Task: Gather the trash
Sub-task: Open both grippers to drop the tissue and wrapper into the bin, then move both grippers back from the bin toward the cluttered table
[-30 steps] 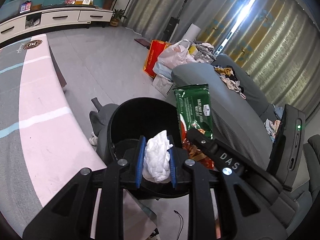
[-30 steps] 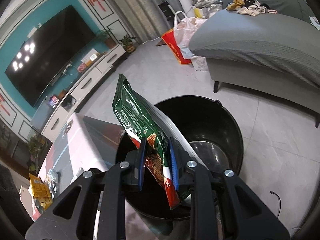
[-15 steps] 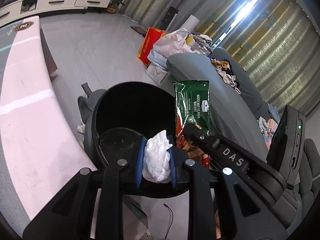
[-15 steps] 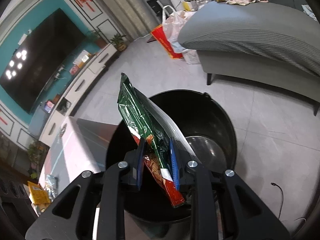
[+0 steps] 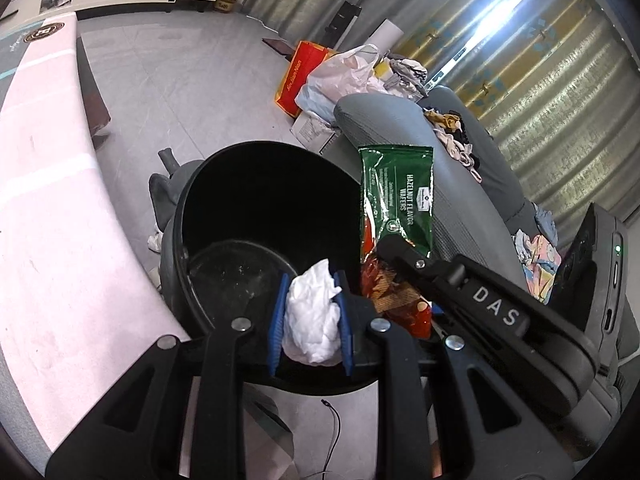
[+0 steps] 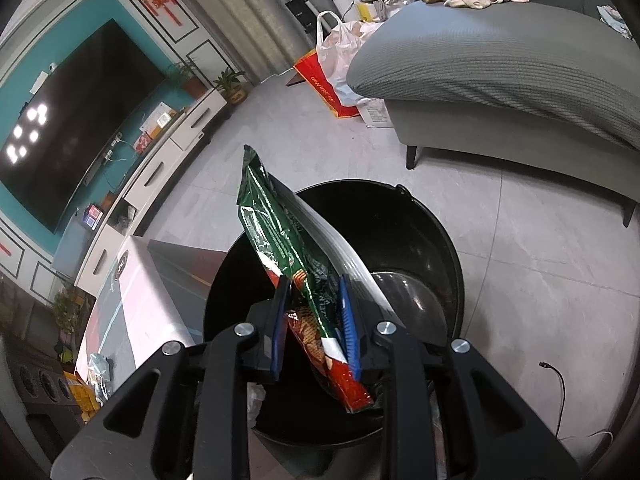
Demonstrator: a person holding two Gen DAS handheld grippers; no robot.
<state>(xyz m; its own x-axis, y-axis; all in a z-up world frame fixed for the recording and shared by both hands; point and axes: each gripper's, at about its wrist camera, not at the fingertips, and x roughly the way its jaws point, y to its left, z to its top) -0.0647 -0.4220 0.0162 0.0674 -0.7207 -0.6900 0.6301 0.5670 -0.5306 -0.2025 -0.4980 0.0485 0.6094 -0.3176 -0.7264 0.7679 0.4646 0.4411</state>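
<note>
Grey tiled floor [image 6: 532, 248] spreads under my view, with a grey sofa [image 6: 500, 68] beyond and a pink-topped table [image 5: 52, 216] to one side. Between them stands the black trash bin [image 5: 224, 196], its mouth open below both tools. My left gripper [image 5: 311, 316] has its blue pads pinched narrow around a crumpled white tissue [image 5: 310, 320], held over the bin's near rim. My right gripper [image 6: 314, 322] clamps a green wafer wrapper [image 6: 280, 236] near its red lower end, and the wrapper stands tilted above the bin's opening.
</note>
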